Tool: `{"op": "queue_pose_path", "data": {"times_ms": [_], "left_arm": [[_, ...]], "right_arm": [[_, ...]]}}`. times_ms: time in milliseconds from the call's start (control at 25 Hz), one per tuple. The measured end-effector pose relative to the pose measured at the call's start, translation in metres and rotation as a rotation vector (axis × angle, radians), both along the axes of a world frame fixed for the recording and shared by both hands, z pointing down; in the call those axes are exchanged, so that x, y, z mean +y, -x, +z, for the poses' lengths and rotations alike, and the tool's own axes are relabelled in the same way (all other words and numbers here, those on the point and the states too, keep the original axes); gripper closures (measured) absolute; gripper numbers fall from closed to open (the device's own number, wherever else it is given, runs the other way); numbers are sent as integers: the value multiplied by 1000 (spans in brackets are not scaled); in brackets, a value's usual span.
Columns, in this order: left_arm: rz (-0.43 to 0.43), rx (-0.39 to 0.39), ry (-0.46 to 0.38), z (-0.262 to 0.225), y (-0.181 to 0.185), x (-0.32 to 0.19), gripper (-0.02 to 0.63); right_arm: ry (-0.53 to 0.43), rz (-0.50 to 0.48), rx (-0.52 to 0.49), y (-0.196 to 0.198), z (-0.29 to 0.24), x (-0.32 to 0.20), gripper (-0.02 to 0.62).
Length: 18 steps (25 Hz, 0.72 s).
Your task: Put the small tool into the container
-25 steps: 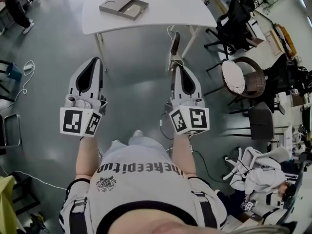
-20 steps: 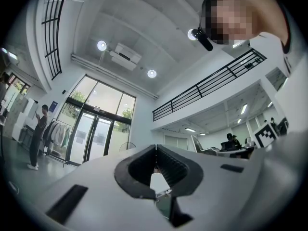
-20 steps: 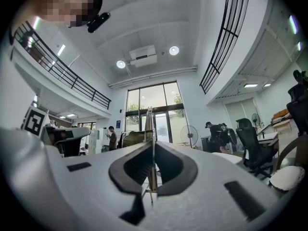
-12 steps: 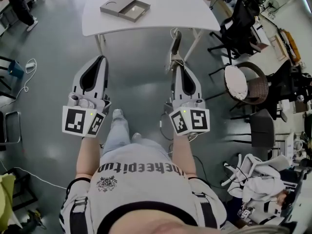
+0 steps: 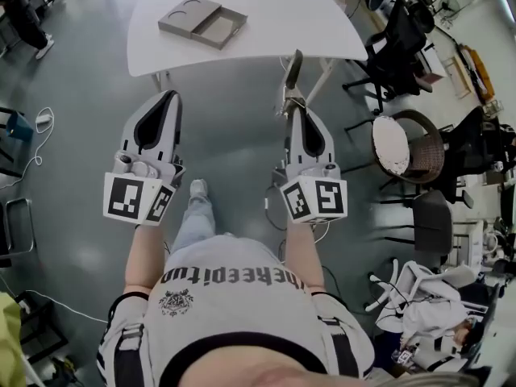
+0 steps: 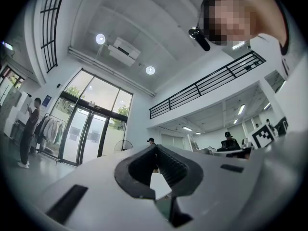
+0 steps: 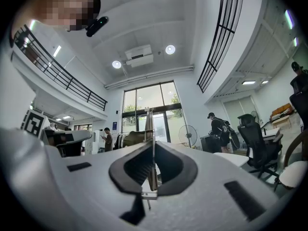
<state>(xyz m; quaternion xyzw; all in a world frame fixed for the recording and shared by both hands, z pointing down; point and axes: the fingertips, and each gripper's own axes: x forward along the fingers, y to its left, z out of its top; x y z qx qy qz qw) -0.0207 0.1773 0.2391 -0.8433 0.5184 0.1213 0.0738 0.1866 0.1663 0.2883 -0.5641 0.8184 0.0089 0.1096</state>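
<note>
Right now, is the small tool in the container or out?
Out: small tool clamped in the right hand-held gripper; container apart on the table.

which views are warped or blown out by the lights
Head view: the fisheye bows the white table edge. Left gripper view: round black border; the ceiling lamp and glass doors glare. Right gripper view: same border; the railing curves and a lamp flares.

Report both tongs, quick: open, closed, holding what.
Left tongs: closed, nothing in them.
Right tongs: closed on the small tool.
</note>
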Motion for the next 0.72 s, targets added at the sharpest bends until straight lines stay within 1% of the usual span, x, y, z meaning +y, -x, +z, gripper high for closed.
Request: {"op": "queue_pose_path", "data": {"times_ms": [440,720], "left_arm": [[56,6,-14,-17,48,-130,597],[87,1,-9,-12,75,-191,597]], "right_arm": [[-3,52,15,48,-16,-119,591],[8,86,23,75,-11,-174,591]]}}
